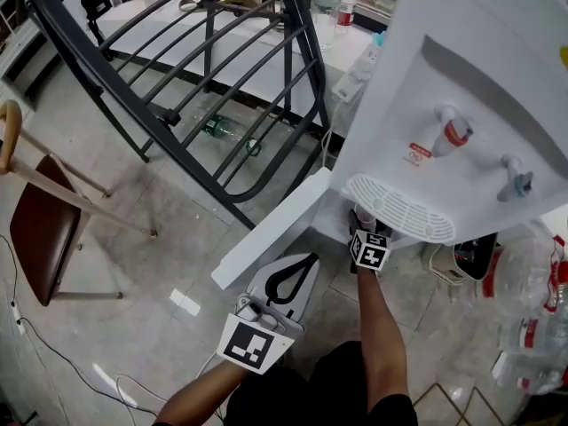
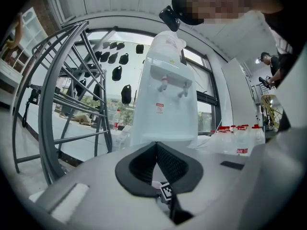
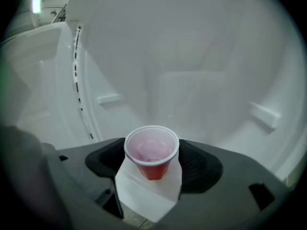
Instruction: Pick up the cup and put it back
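Low and nearest, the left gripper (image 2: 156, 147) has its fingers (image 2: 177, 164) clenched together on nothing. Further in, the right gripper (image 3: 152, 164) reaches into the white cabinet under the water dispenser (image 1: 461, 78). Its fingers (image 3: 194, 164) grasp the upright red cup (image 3: 152, 153), one pad touching the rim on each side

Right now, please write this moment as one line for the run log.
phase: grasp | right gripper: shut on red cup, inside dispenser cabinet | left gripper: shut, empty | red cup: upright
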Motion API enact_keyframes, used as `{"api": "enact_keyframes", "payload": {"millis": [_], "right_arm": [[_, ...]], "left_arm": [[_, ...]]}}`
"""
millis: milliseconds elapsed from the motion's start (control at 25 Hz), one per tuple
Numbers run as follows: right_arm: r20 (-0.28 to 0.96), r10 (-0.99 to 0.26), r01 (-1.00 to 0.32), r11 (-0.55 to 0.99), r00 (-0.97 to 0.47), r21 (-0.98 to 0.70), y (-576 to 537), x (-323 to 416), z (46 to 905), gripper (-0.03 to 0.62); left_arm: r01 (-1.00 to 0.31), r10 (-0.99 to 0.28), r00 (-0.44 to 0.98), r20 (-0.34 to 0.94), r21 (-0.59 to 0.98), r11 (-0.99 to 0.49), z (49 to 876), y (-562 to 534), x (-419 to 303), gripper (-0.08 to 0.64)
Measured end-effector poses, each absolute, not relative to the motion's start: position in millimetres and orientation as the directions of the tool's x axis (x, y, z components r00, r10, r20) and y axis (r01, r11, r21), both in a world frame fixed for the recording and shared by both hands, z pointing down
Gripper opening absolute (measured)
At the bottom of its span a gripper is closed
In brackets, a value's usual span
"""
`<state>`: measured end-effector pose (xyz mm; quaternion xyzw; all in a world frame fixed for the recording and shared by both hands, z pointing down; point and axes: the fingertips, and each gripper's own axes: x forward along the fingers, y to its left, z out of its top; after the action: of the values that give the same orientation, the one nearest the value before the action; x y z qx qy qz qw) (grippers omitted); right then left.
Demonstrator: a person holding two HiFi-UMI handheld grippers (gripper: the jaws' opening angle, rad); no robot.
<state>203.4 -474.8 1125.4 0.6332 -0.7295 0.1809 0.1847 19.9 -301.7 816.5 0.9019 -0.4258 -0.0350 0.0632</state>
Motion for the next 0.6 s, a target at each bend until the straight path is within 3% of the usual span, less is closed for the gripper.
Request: {"api": "enact_keyframes", "payload": {"millis": [600], "right_arm": [[0.528, -0.783, -0.939, 0.33, -0.329, -0.096, -340.7, 173.1, 1023.8, 0.333]], "left_arm": [[-0.777, -0.785, 0.617, -0.058, 0.113, -0.619, 752.3, -271.0, 10.4, 0.006]]}}
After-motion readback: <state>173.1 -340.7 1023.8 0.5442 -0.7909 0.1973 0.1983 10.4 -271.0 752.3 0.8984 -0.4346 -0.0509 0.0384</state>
